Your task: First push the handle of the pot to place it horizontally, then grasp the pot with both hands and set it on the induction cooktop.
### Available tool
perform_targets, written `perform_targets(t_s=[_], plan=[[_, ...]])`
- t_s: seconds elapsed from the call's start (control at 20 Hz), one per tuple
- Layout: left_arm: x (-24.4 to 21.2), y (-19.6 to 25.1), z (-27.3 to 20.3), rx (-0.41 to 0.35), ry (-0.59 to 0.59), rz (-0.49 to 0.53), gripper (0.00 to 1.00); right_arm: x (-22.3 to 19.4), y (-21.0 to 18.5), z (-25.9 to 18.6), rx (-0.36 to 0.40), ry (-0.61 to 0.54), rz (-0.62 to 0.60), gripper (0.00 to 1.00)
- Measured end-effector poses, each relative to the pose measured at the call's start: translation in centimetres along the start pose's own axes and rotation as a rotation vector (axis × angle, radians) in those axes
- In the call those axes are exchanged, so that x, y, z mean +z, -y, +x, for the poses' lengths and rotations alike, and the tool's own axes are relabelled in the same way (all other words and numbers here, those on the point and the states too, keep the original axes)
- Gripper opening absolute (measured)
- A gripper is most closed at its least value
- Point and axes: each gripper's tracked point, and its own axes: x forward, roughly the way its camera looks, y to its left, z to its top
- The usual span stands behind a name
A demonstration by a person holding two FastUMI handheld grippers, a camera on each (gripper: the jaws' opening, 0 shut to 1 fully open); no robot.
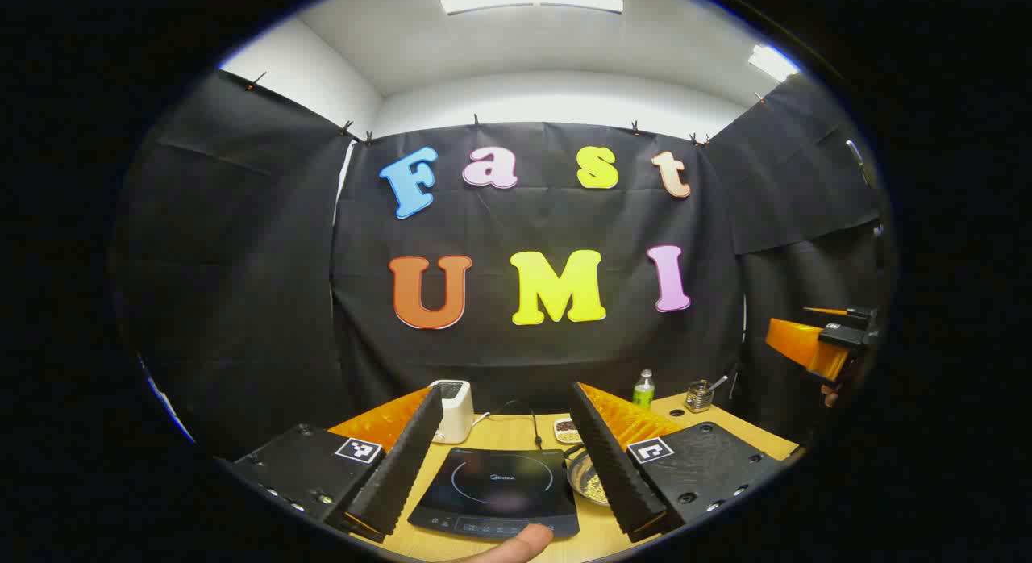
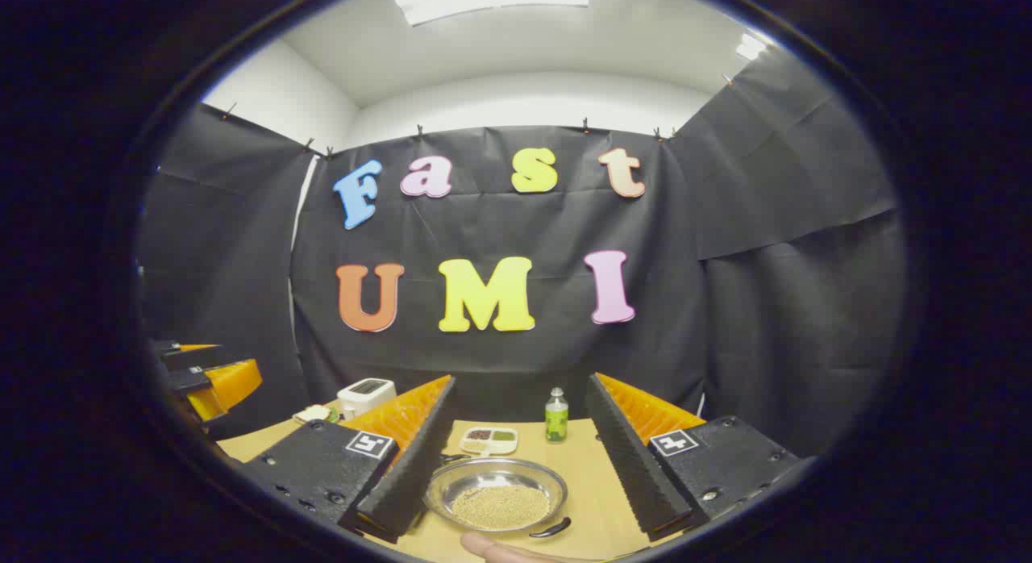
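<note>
In the right gripper view a shallow steel pot (image 2: pixel 496 494) holding yellow grains rests on the wooden table (image 2: pixel 580 466), a dark handle (image 2: pixel 551 528) curving at its near right rim. My right gripper (image 2: pixel 516 450) hovers open above it, one finger to each side. In the left gripper view the black induction cooktop (image 1: pixel 496 490) lies between the fingers of my open left gripper (image 1: pixel 508 454), and the pot (image 1: pixel 588 481) peeks out beside the right finger. The right gripper (image 1: pixel 822 345) hangs at the far right there; the left gripper (image 2: pixel 201 373) hangs at the far left of the right gripper view.
A white toaster (image 1: pixel 453 408) stands behind the cooktop, its cable (image 1: pixel 528 422) trailing across the table. A small divided dish (image 2: pixel 488 439), a green bottle (image 2: pixel 555 416) and a metal cup of utensils (image 1: pixel 700 395) sit toward the back. A fingertip (image 1: pixel 520 541) shows at the bottom edge.
</note>
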Motion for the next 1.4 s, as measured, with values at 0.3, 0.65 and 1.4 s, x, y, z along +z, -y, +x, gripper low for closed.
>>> perform_targets(t_s=[0.3,0.65,1.4], plan=[[-0.7,-0.3,0.3,0.001,-0.008,0.003,0.95,-0.4,2.1,0.4,-0.030,-0.004,0.014,0.96],[-1.1,-0.2,0.2,-0.023,-0.011,-0.011,0.94,0.2,3.8,0.8,-0.075,0.021,-0.015,1.00],[-2.0,-0.5,0.0,-0.032,-0.018,-0.028,0.95,-3.1,1.2,1.6,-0.028,-0.026,-0.083,0.96]])
